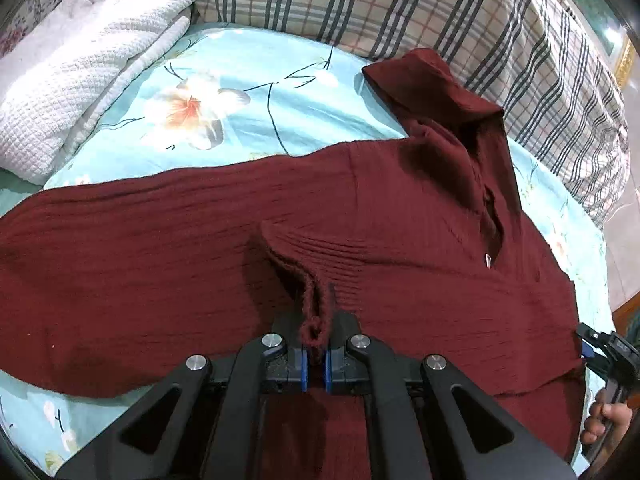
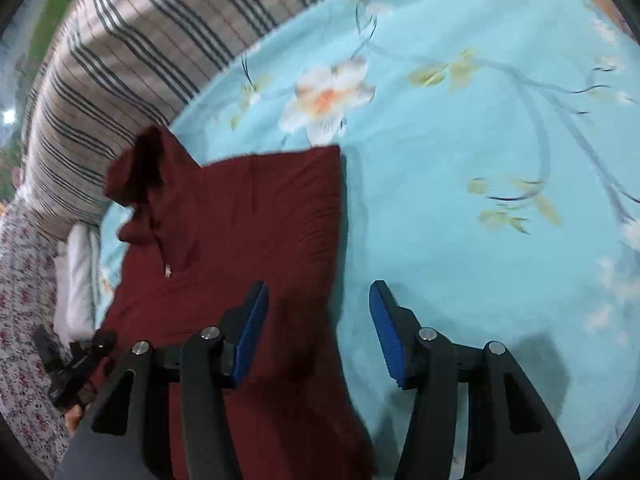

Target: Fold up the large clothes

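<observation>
Floral bed (image 1: 256,80): maroon sweater (image 1: 168,240), perhaps towel (image 1: 80,72).

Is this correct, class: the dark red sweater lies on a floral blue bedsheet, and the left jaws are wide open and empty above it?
Not quite. The left gripper has its jaws shut on a pinched fold of the dark red sweater, as the left wrist view shows. The sweater does lie on the floral blue bedsheet.
</observation>
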